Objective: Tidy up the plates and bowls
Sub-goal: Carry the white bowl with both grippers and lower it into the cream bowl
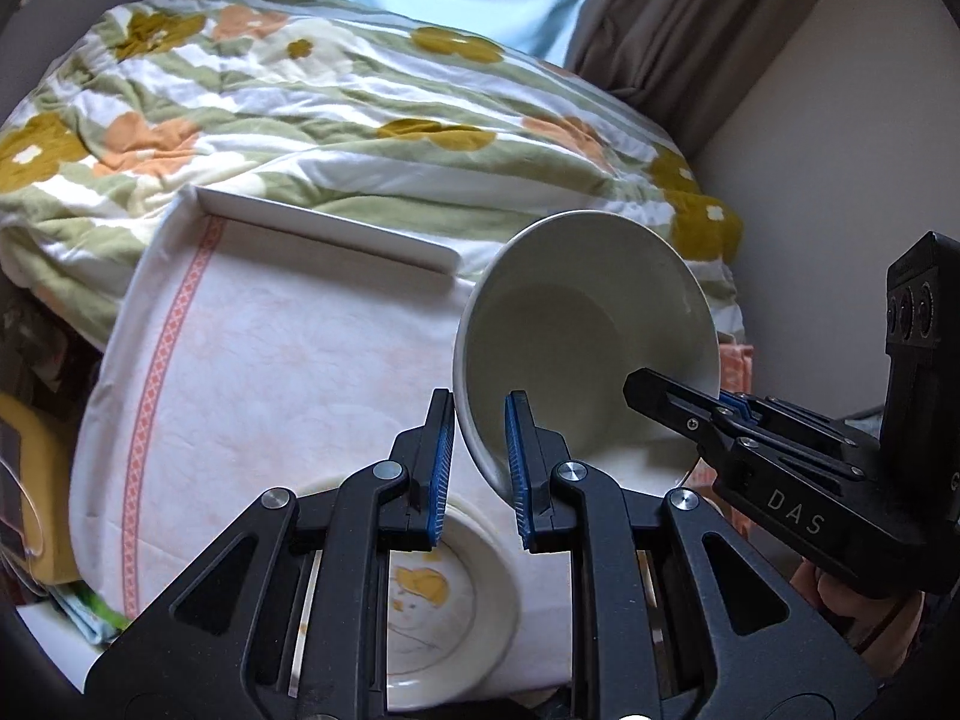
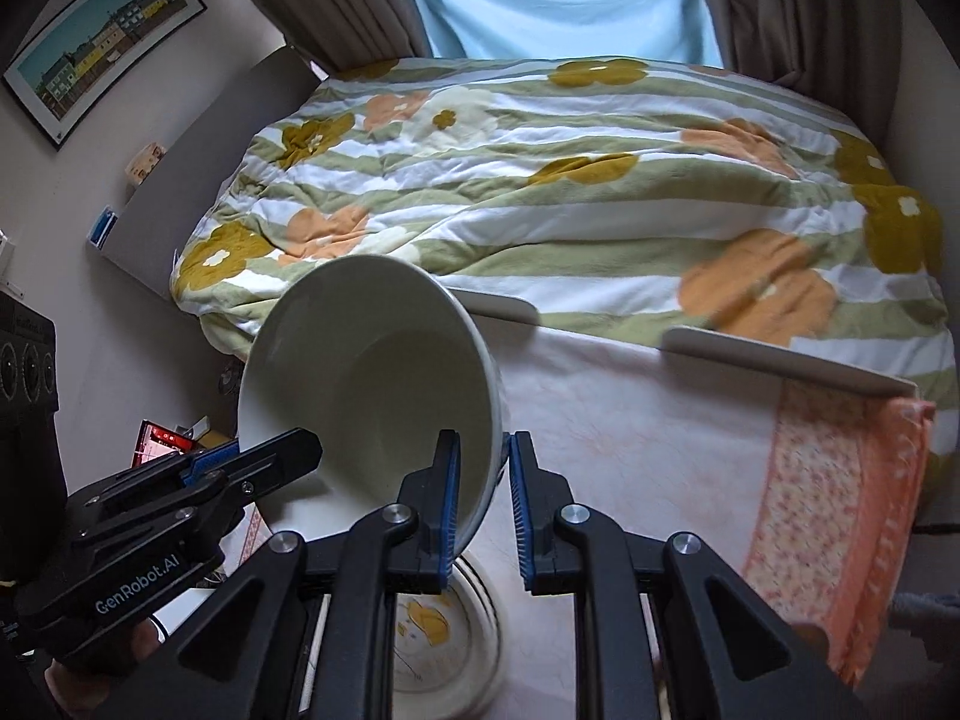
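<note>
Gripping white bowl (image 1: pixel 585 339) rim with my left gripper (image 1: pixel 478 468) and right gripper (image 2: pixel 483 504), jaws clamped on opposite edges | bowl tilted, held above the table (image 1: pixel 288 372) | small patterned plate (image 1: pixel 447 606) lies near, below my fingers.

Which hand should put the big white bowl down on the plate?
Probably both: left gripper and right gripper each pinch the tilted white bowl rim, directly above the yellow-patterned plate.
</note>
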